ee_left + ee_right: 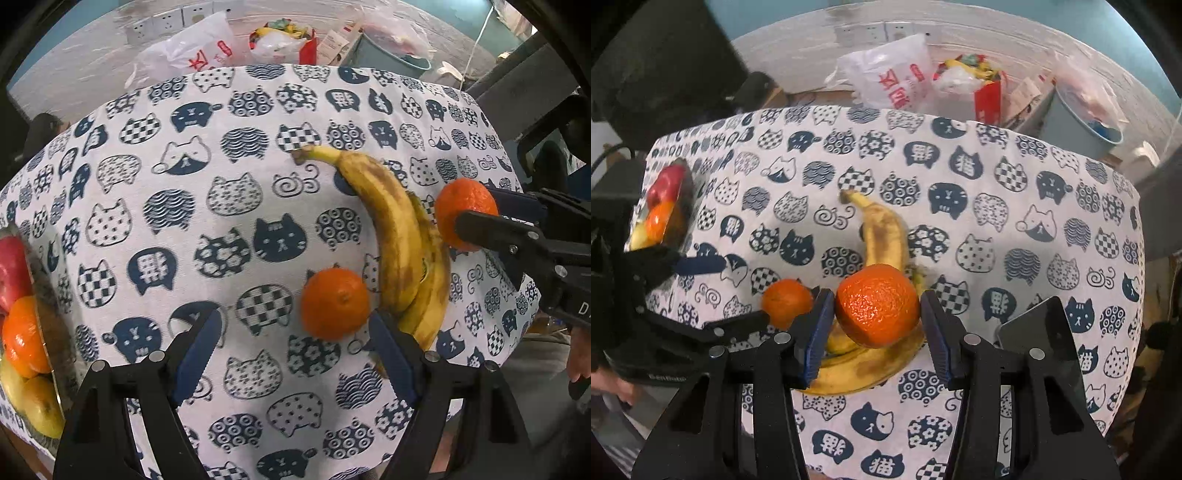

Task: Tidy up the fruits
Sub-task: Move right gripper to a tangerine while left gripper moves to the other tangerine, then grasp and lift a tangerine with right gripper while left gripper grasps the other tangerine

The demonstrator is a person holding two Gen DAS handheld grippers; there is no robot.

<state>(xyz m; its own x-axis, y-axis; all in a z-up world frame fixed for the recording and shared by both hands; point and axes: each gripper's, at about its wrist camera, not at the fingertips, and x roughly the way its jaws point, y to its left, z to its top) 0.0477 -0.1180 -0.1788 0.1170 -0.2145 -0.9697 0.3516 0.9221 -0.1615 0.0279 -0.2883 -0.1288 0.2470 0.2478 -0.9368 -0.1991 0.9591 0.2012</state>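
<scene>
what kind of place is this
Most likely a lived-in home room rather than a lab: a table under a cat-print tablecloth, shopping bags and a bin on the floor behind it, and wall sockets low on the wall.

The bowl of fruit point(55, 369) is cut by the left edge of the left wrist view, the lower ends of the bananas point(864, 365) are hidden behind the held orange point(877, 304) and blue fingers point(818, 332), and the printed bag point(897, 74) is too blurred to read.
</scene>
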